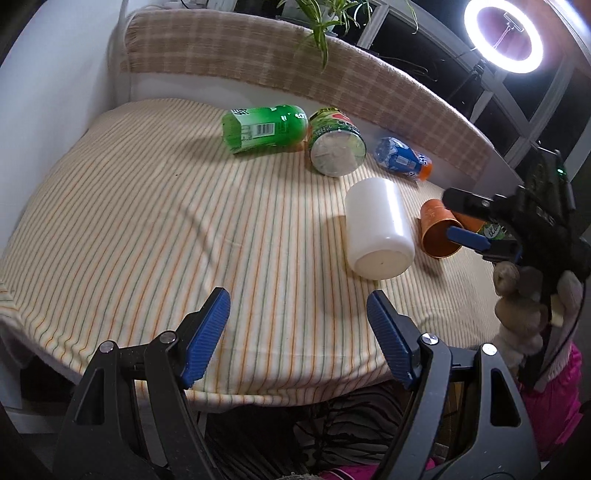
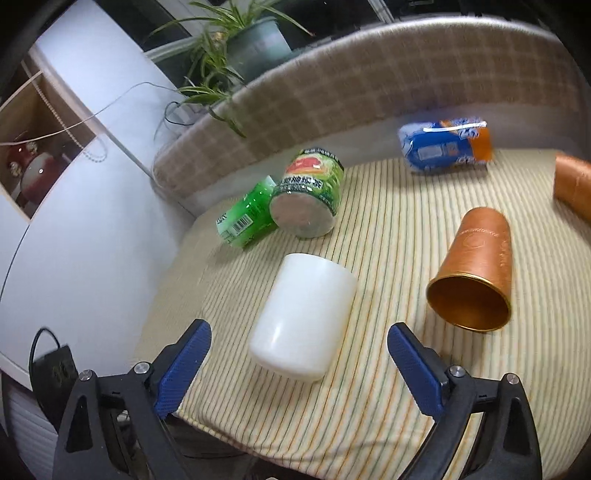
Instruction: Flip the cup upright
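A white cup (image 1: 378,225) lies on its side on the striped tablecloth (image 1: 147,221), its flat bottom towards me; it also shows in the right wrist view (image 2: 301,317). A copper-orange cup (image 2: 474,266) lies on its side to its right, open mouth towards the camera, also seen in the left wrist view (image 1: 437,230). My left gripper (image 1: 297,339) is open and empty above the table's front edge. My right gripper (image 2: 299,373) is open and empty, its blue pads either side of the white cup's near end, not touching. It shows in the left view (image 1: 458,218) beside the orange cup.
A green bottle (image 1: 264,127), a green-labelled can (image 1: 336,142) and a blue-orange packet (image 1: 402,155) lie at the back of the table. Another orange object (image 2: 574,184) lies at the far right. A checked cushion back (image 1: 240,55), a plant (image 2: 229,37) and a ring light (image 1: 504,35) stand behind.
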A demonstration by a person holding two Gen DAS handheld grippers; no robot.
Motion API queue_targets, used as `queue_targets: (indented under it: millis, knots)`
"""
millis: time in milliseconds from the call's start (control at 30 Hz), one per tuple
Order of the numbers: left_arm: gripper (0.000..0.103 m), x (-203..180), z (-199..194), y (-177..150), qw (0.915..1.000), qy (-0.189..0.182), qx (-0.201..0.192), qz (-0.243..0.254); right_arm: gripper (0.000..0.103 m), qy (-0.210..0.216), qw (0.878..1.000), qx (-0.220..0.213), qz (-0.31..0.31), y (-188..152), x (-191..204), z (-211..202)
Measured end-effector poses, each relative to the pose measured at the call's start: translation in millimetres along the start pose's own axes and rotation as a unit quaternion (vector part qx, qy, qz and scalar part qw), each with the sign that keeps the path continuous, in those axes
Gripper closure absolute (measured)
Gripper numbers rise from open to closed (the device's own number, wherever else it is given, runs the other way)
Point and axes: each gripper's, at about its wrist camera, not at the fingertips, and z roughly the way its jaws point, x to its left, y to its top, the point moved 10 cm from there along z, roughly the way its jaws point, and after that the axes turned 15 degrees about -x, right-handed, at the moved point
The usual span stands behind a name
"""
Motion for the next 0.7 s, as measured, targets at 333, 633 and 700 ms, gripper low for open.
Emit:
queue_targets:
  millis: [333,633,700]
  knots:
    - [0.024,7,-12,3,0.9997,-0.001,-0.015,-0.017,0.015,0.011,0.997,0.070,0.032,-3,4,42]
    - [0.024,4,-17,1,0.9996,-0.012,-0.017,-0.021,0.021,-0.005,0.992,0.113,0.047,-10,-6,72]
    - [0.024,3,-17,1,0.9996,-0.014,-0.017,-0.020,0.024,-0.007,0.992,0.118,0.050,-10,-8,75]
